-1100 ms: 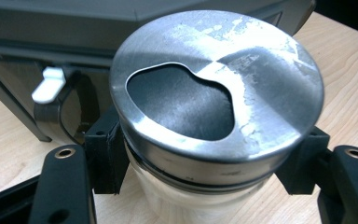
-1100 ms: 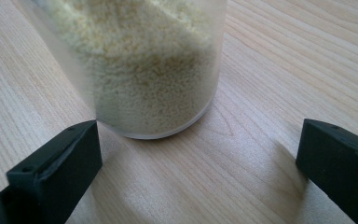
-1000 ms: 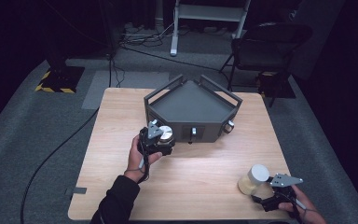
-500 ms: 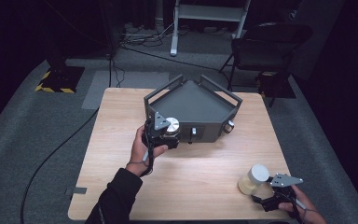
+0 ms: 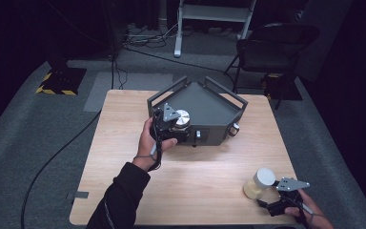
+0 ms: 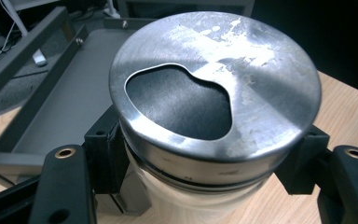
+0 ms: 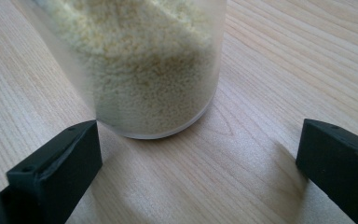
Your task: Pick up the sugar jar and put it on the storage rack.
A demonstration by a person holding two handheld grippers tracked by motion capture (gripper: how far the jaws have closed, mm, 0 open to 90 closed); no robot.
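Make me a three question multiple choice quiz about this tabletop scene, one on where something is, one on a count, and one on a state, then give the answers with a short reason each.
1. Where is the jar of pale grains?
A. inside the grey tray
B. on the wooden table near the right gripper
C. on the floor by the chair

2. How many jars are there?
A. one
B. two
C. four

3. What is the state of the left gripper?
A. open and free
B. shut on the steel-lidded jar
C. lying on the table

Answers:
1. B, it stands on the table just ahead of the right gripper, whose jaws are spread apart, away from the grey tray.
2. B, the steel-lidded jar at the left gripper and the jar of pale grains at the right.
3. B, its jaws press both sides of that jar below the lid.
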